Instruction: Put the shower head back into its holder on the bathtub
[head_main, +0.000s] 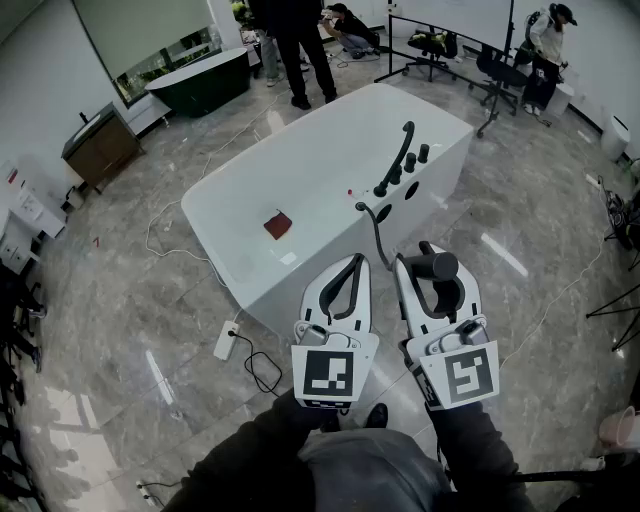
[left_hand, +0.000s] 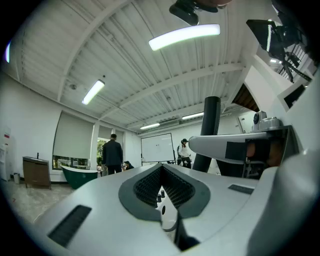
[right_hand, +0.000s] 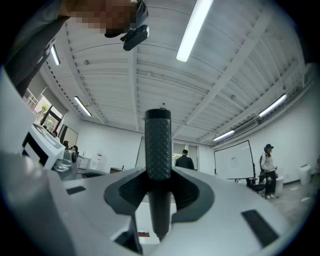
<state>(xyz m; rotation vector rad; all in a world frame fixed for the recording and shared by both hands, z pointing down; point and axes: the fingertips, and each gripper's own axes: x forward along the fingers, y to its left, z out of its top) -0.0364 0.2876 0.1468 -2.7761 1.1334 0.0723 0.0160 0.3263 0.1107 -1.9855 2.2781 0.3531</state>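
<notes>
Where the bathtub (head_main: 310, 165) lies open, one red square (head_main: 277, 224) rests inside.

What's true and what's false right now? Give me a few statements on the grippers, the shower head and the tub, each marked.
1. The right gripper is shut on the shower head. True.
2. The left gripper holds something as well. False: its jaws are together with nothing between them.
3. The shower head already sits on the tub. False: it is in the right gripper, held off the tub's near side.
4. A red-brown item lies inside the tub. True.
</notes>
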